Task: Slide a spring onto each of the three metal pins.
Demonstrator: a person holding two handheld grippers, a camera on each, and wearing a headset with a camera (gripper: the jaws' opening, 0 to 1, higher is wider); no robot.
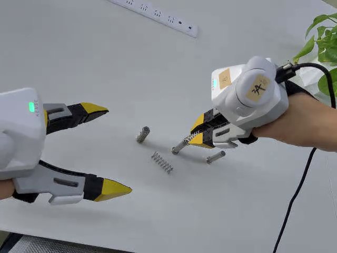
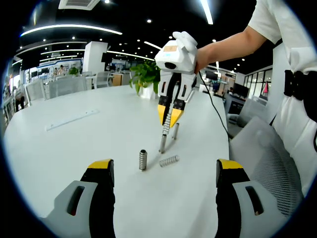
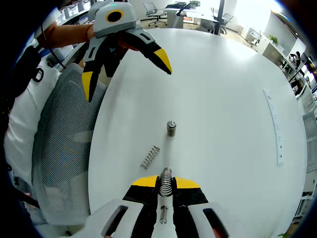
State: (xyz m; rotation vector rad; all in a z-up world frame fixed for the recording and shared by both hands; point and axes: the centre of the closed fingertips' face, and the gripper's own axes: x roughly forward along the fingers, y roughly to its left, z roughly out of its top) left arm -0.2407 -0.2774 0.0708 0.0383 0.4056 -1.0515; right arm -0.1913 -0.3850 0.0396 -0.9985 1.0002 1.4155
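My right gripper [image 1: 199,135] is shut on a metal pin [image 1: 179,147] with a spring [image 3: 166,182] around its upper part, and the pin's lower end touches the white table. A second pin with a spring on it [image 1: 142,134] stands upright to the left. A loose spring [image 1: 162,162] lies flat in front of both. A bare pin [image 1: 216,156] rests on the table just below the right gripper. My left gripper [image 1: 113,150] hovers wide open at the left, well apart from all of them. From the left gripper view, the right gripper [image 2: 171,113] points down at the held pin [image 2: 163,141].
A white power strip [image 1: 158,15] lies at the far edge of the table [image 1: 105,58]. A green plant [image 1: 322,42] stands at the right, and a black cable [image 1: 300,195] trails from the right gripper. A mesh chair [image 3: 64,148] sits beside the table.
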